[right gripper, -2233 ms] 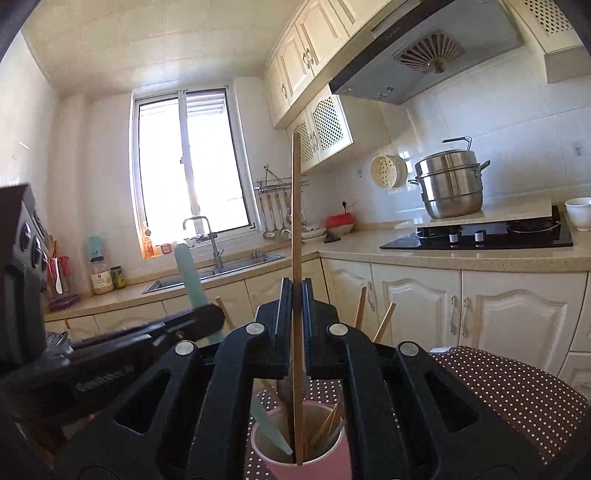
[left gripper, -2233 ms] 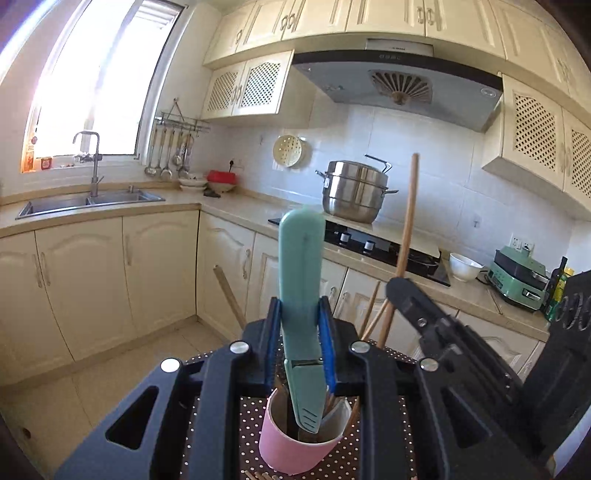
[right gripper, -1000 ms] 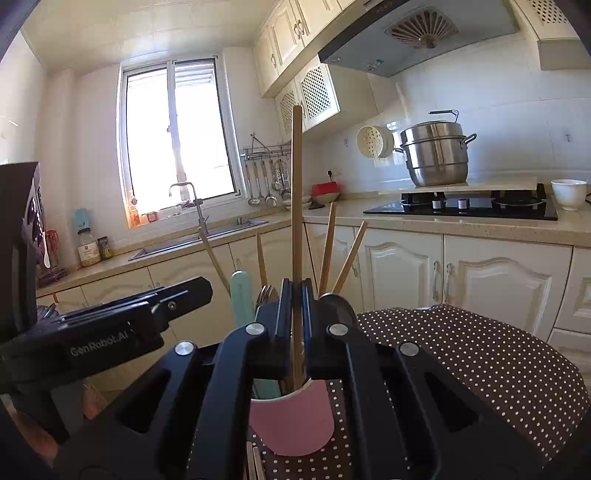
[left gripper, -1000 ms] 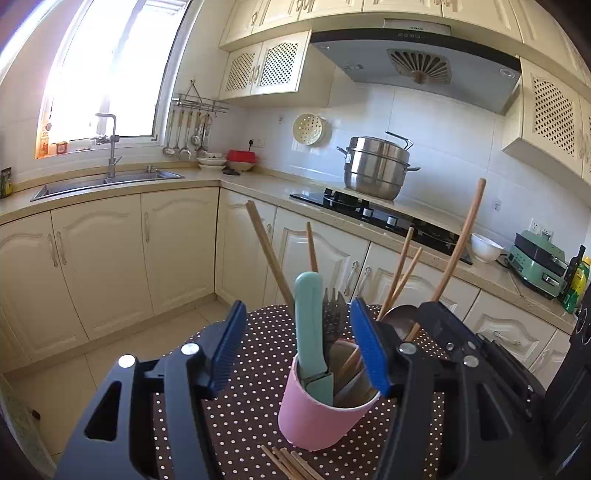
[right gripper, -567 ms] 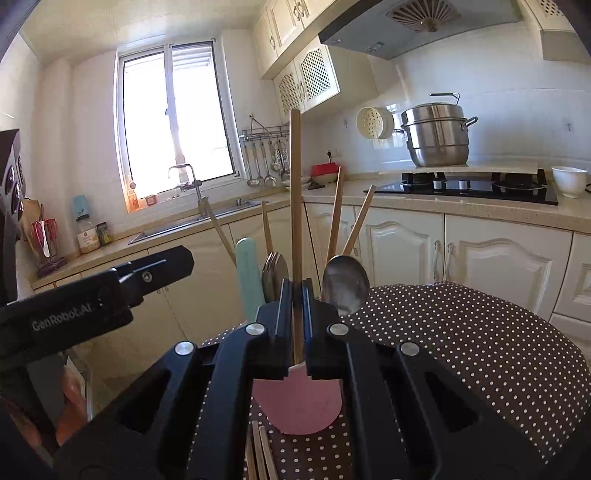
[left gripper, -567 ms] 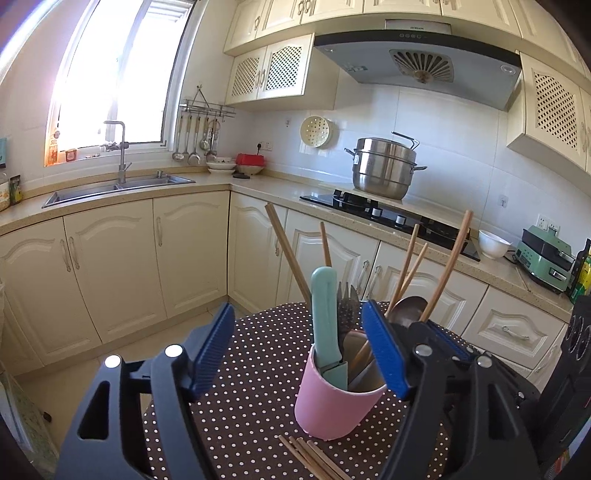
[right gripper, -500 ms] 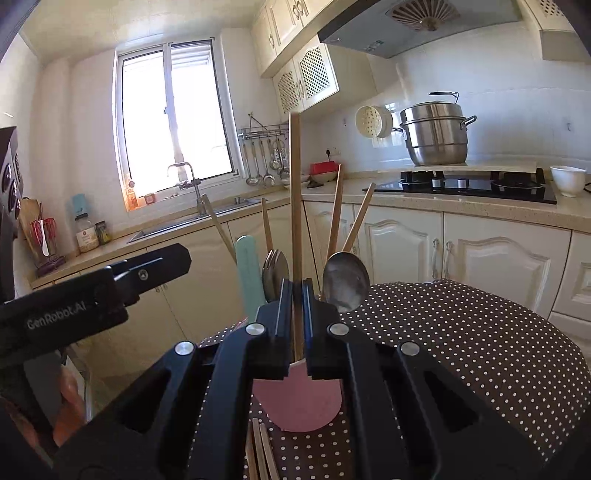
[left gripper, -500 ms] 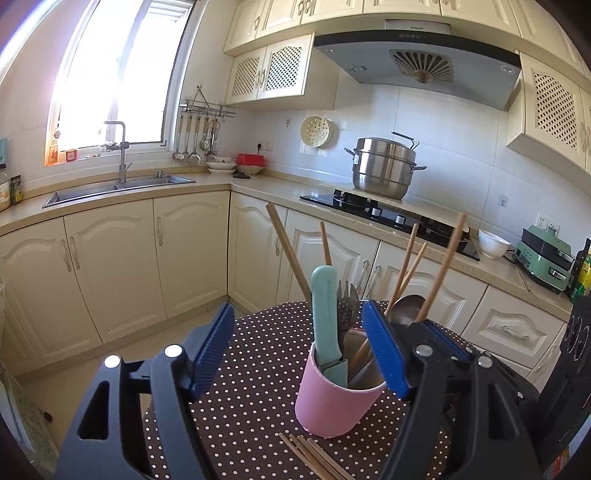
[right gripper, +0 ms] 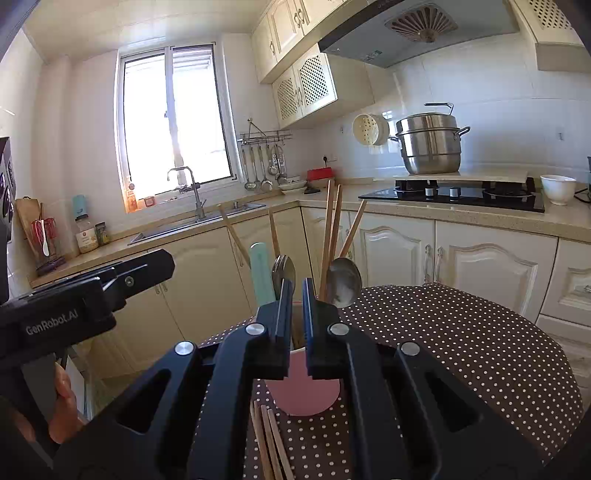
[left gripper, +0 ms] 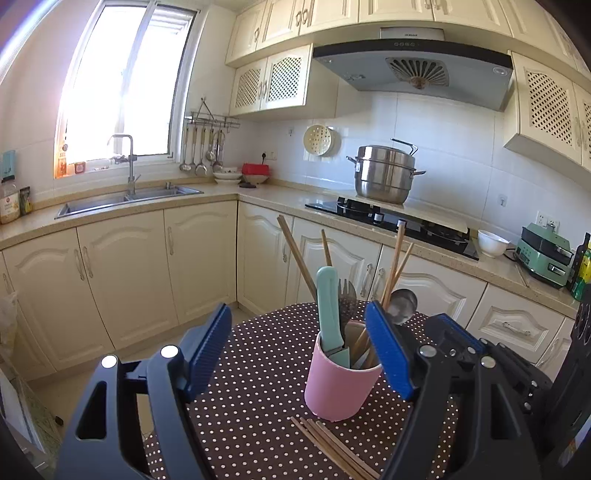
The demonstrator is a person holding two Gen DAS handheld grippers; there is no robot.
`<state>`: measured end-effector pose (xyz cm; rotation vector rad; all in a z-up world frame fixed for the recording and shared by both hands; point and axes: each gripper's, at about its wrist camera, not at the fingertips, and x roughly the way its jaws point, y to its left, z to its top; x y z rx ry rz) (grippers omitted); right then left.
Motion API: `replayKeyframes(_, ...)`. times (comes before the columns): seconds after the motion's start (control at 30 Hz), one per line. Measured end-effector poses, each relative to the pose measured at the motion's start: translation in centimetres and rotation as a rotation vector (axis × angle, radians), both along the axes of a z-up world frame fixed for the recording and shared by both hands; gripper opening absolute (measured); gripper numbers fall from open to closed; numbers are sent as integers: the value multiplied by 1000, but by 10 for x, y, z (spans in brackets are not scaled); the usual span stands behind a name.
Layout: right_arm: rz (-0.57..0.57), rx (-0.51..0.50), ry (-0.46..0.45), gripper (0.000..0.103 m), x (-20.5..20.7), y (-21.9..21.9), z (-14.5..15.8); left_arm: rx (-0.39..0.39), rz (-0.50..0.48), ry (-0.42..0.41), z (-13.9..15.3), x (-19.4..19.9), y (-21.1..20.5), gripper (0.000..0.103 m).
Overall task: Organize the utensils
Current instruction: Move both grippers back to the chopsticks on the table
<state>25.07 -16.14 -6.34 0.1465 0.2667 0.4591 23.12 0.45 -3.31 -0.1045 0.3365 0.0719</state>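
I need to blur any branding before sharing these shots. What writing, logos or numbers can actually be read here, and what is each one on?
"GenRobot.AI": white lettering on the side of the left claw, seen from the right wrist view.
Range hood: a small line of lettering on the top panel, too blurred to read.
Jar on the counter by the sink: a label, too small to read.
No other text is legible.

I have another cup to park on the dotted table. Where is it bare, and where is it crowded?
Bare cloth lies left of the pink cup, toward the table's edge by the left gripper. In the right wrist view a wide bare patch runs right of the cup to the far rim. Crowded: directly in front of the cup, where loose chopsticks lie.
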Motion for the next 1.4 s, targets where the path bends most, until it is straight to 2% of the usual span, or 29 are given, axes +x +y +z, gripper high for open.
replayKeyframes(0.2,1,-16,5,7,-21,-5,8,11,2,0,-3,-24,-1,75)
replayKeyframes(0.4,4,-69,96,7,-31,-9,-1,-22,-33,69,-14,-39,-3,75)
replayKeyframes(0.57,9,-119,198,7,-33,-13,-21,-72,-67,240,-38,-32,-4,75)
replayKeyframes(0.73,13,-145,254,7,-39,-20,-39,-127,-96,477,-80,-13,-11,75)
replayKeyframes(0.83,16,-151,287,7,-40,-25,-49,-146,-119,579,-102,-4,-21,75)
replayKeyframes(1.17,15,-136,362,7,-38,-46,-70,-77,-163,735,-144,24,-64,75)
replayKeyframes(1.23,22,-139,374,7,-37,-46,-74,-58,-165,758,-153,28,-67,75)
replayKeyframes(1.4,47,-152,415,7,-32,-45,-82,-64,-171,781,-155,29,-55,75)
